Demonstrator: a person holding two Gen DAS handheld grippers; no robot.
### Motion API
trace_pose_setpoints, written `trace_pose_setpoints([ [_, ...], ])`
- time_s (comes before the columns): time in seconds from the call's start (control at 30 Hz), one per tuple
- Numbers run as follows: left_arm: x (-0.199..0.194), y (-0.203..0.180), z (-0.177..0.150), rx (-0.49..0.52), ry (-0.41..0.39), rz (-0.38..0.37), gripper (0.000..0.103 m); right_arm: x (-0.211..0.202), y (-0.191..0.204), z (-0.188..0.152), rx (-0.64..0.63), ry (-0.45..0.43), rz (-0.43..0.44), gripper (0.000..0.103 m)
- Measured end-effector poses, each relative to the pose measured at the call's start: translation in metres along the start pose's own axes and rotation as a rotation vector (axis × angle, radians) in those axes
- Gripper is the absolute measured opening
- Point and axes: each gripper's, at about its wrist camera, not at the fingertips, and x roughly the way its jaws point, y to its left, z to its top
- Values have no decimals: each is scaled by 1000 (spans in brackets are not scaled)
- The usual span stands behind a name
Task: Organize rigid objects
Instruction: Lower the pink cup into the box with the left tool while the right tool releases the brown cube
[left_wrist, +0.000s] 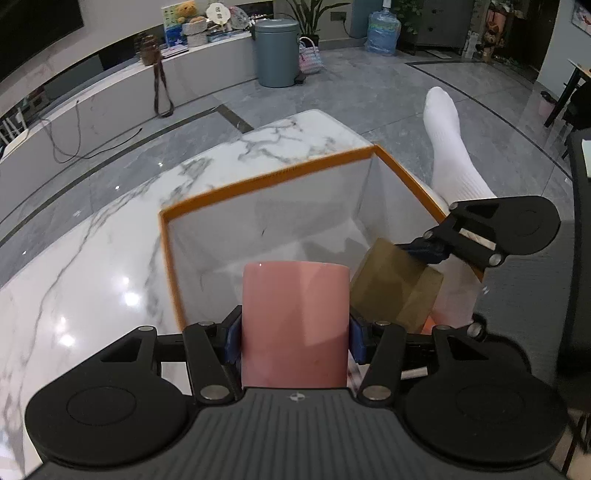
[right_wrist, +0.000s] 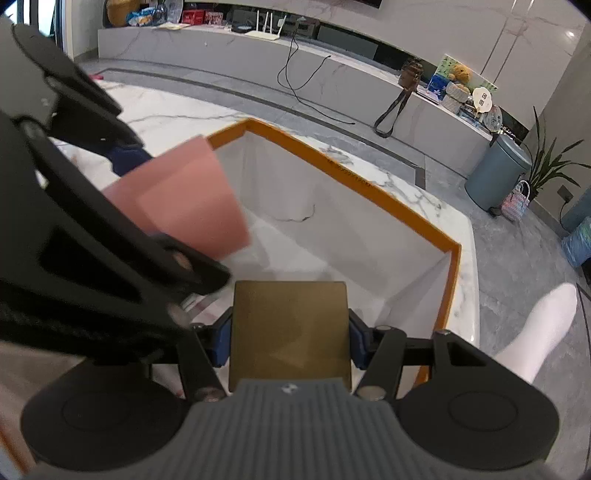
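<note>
My left gripper (left_wrist: 295, 338) is shut on a pink block (left_wrist: 295, 325) and holds it over the near edge of a white box with an orange rim (left_wrist: 266, 181). My right gripper (right_wrist: 290, 338) is shut on an olive-brown block (right_wrist: 290, 328) and holds it over the same box (right_wrist: 354, 181). In the left wrist view the olive block (left_wrist: 397, 286) hangs at the right of the pink one, close beside it. In the right wrist view the pink block (right_wrist: 188, 206) is at the upper left. The box floor looks bare.
The box stands on a white marble table (left_wrist: 92, 266). A leg in a white sock (left_wrist: 450, 147) lies past the box's right side. A grey bin (left_wrist: 277, 51) and a long low cabinet (left_wrist: 110, 99) stand on the floor beyond.
</note>
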Motion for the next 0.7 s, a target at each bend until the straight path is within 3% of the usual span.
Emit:
trace_pose_setpoints([
  [0.27, 38, 10, 14, -32, 17, 4, 62, 33, -15, 13, 15, 63, -67, 58],
  [0.7, 41, 8, 12, 4, -2, 61, 62, 35, -13, 13, 12, 67, -78, 61],
])
